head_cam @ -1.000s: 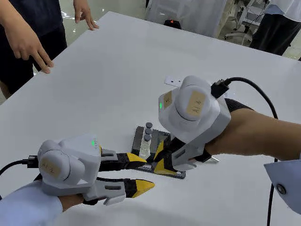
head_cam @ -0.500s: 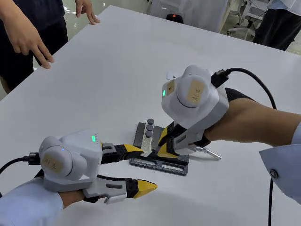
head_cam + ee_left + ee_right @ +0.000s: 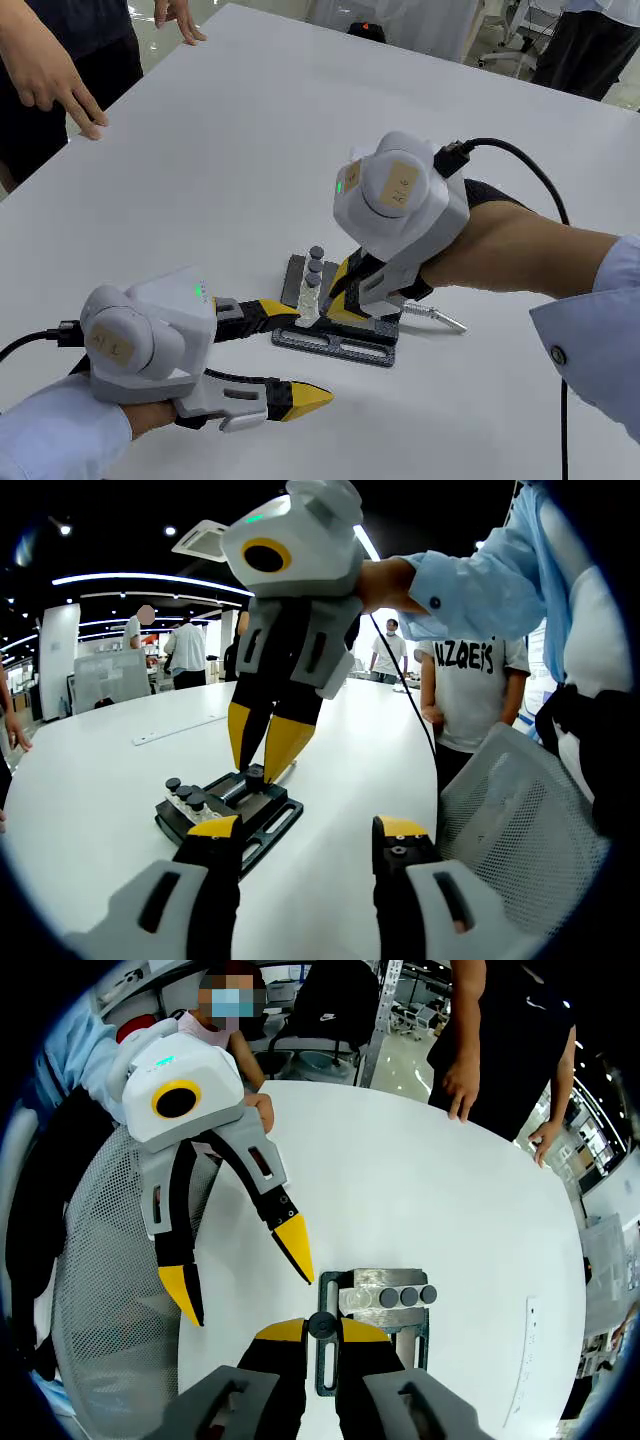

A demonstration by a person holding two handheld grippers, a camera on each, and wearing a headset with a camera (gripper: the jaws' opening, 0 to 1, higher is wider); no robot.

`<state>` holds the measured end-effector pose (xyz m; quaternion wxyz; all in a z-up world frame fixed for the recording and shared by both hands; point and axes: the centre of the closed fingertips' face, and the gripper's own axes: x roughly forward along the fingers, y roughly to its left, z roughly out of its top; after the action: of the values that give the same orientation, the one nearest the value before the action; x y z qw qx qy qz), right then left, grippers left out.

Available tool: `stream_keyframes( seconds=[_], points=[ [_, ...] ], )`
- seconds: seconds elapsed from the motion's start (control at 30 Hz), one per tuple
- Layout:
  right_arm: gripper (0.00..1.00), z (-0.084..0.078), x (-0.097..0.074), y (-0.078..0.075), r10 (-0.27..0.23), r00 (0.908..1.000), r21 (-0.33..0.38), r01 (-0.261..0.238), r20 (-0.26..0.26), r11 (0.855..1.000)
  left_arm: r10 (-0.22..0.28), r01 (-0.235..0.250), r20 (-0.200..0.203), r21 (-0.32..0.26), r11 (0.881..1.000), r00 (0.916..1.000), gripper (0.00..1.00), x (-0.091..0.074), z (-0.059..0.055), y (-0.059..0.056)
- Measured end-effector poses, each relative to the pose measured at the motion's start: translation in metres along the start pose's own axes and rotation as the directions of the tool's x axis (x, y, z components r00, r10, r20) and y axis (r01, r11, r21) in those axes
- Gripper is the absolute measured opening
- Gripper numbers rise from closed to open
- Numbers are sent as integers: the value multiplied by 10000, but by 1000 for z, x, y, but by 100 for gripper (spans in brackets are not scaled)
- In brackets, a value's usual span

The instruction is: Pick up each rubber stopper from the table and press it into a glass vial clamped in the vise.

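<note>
Over the end of the vise [image 3: 345,345] that lies towards my left hand, my right hand-held gripper [image 3: 258,768] points down with its jaws drawn narrow on a small dark round piece, which I take for a rubber stopper [image 3: 322,1323]. Just beyond it, three vials [image 3: 313,268] stand in a row in the clamp, each already capped in grey. A clear vial [image 3: 350,1302] next to them looks uncapped, though I cannot be sure of its mouth. My left hand-held gripper [image 3: 297,353] hangs wide and empty, low over the tabletop [image 3: 200,150], with its upper jaw tip just beside the vise.

The main risk, as I judge it, is a crooked press. If the stopper meets the glass rim off centre or tilted, it could wedge on one side, squirt out from between my jaws and roll off across the tabletop.

Pushing hard at a slant could also tip or crack the vial, or knock its capped neighbours.

The vise seems only to rest on the tabletop, so a sideways push might slide the whole block. My left jaw tip is near enough to nudge it too, and the handle rod [image 3: 437,321] sticks out by my right wrist, where it could be bumped.
</note>
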<state>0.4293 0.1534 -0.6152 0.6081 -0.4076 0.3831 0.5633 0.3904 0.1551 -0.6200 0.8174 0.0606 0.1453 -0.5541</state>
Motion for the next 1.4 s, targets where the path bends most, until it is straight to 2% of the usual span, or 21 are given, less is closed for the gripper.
stream_keyframes(
  seconds=[0.4, 0.9, 1.13, 1.4],
  points=[
    [7, -3, 5, -7, -80, 9999, -30, 79, -95, 10000, 148, -148, -10, -58, 9999, 9999, 50, -3, 0, 3],
    [6, -1, 21, -25, -201, 9996, -126, 199, -195, 9997, 259, -258, 34, -131, 9996, 9997, 53, -5, -1, 6],
    [7, -2, 27, -31, -191, 9993, -179, 185, -323, 9997, 577, -576, 7, -311, 9979, 9983, 60, -7, -2, 14],
    [7, -3, 32, -34, -174, 9987, -355, 157, -470, 9992, 924, -925, -46, -684, 9934, 9957, 69, -12, -3, 28]
  ],
)
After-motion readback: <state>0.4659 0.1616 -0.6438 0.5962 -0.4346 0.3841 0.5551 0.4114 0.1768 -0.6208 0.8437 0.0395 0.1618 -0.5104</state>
